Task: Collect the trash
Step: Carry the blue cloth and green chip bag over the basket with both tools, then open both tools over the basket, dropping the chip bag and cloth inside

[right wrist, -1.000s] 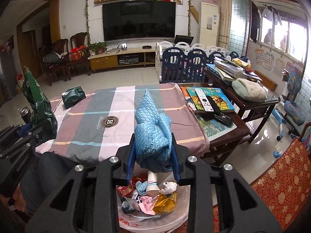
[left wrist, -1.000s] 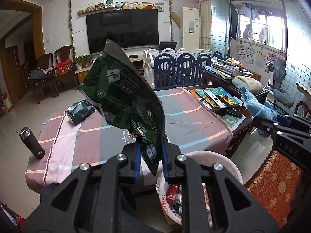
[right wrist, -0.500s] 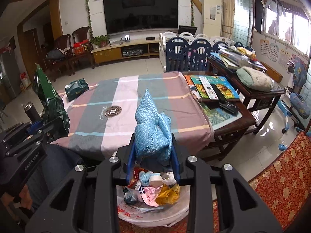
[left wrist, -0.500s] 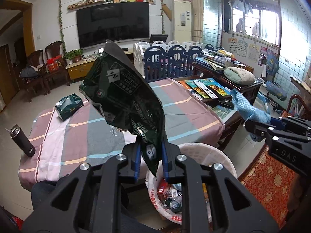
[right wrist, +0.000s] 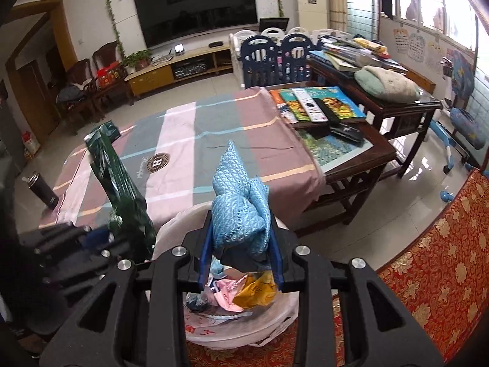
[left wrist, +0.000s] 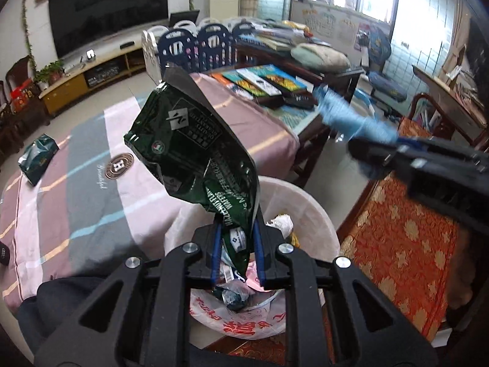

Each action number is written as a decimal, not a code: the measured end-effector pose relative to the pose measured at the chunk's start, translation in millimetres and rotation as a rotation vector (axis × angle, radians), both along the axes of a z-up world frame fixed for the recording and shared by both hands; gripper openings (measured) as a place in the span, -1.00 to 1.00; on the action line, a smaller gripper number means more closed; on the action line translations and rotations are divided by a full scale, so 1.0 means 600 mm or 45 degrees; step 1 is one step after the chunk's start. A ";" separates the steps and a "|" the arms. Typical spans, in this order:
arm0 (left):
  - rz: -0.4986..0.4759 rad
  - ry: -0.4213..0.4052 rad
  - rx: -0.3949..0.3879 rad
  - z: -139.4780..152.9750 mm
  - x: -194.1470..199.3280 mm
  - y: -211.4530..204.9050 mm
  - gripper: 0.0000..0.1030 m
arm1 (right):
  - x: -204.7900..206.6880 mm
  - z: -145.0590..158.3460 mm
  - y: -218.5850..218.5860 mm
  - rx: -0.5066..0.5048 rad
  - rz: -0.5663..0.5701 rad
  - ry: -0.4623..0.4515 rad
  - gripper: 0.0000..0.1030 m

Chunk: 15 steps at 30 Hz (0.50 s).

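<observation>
My left gripper [left wrist: 236, 255] is shut on a dark green foil snack bag [left wrist: 195, 150] and holds it upright over a white trash bin [left wrist: 308, 208] lined with a plastic bag and holding wrappers. My right gripper [right wrist: 241, 257] is shut on a crumpled blue wrapper [right wrist: 240, 205] above the same trash bin [right wrist: 238, 321]. The right gripper with the blue wrapper [left wrist: 351, 119] shows at the right of the left wrist view. The green bag [right wrist: 122, 192] and the left gripper show at the left of the right wrist view.
A table with a striped cloth [right wrist: 214, 140] stands just behind the bin. A green packet [left wrist: 36, 156] lies on its far left and a dark bottle [right wrist: 42, 188] stands at its left edge. A wooden side table with books and remotes [right wrist: 324, 107] is right. A red patterned rug [right wrist: 428, 260] covers the floor.
Both grippers have moved forward and tipped down over the bin, which now fills more of each view. The two grippers have come closer together. Both still hold their items.
</observation>
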<state>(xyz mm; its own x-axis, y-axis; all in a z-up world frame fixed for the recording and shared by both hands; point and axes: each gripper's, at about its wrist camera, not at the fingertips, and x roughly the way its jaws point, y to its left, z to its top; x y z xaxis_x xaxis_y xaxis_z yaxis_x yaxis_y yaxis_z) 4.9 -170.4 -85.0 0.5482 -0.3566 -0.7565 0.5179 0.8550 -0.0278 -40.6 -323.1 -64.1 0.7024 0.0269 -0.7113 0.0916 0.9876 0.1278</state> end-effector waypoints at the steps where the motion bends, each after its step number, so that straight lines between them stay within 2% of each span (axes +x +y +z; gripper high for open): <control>1: -0.011 0.008 0.007 -0.006 0.004 -0.005 -0.64 | -0.002 0.003 -0.006 0.001 -0.014 -0.007 -0.38; 4: -0.047 0.017 0.029 -0.017 0.007 -0.018 -0.62 | -0.002 0.006 -0.020 0.015 -0.038 -0.015 -0.38; 6: -0.069 0.020 0.051 -0.023 0.006 -0.026 -0.52 | -0.003 0.006 -0.022 0.015 -0.044 -0.017 -0.38; 7: -0.082 0.031 0.059 -0.027 0.006 -0.029 -0.43 | -0.003 0.006 -0.021 0.015 -0.044 -0.016 -0.38; 10: -0.085 0.038 0.080 -0.034 0.003 -0.029 0.13 | -0.003 0.006 -0.019 0.022 -0.037 -0.013 -0.38; 15: 0.035 -0.022 0.091 -0.014 -0.001 -0.007 0.39 | 0.000 0.001 -0.013 0.029 -0.013 -0.002 -0.38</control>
<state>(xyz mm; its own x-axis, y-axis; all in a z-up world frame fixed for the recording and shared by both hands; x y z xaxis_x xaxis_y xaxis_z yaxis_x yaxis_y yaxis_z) 4.4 -174.6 -93.4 0.5699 -0.2867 -0.7701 0.4942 0.8683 0.0425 -40.8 -330.8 -63.2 0.7040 0.0361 -0.7093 0.1014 0.9833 0.1508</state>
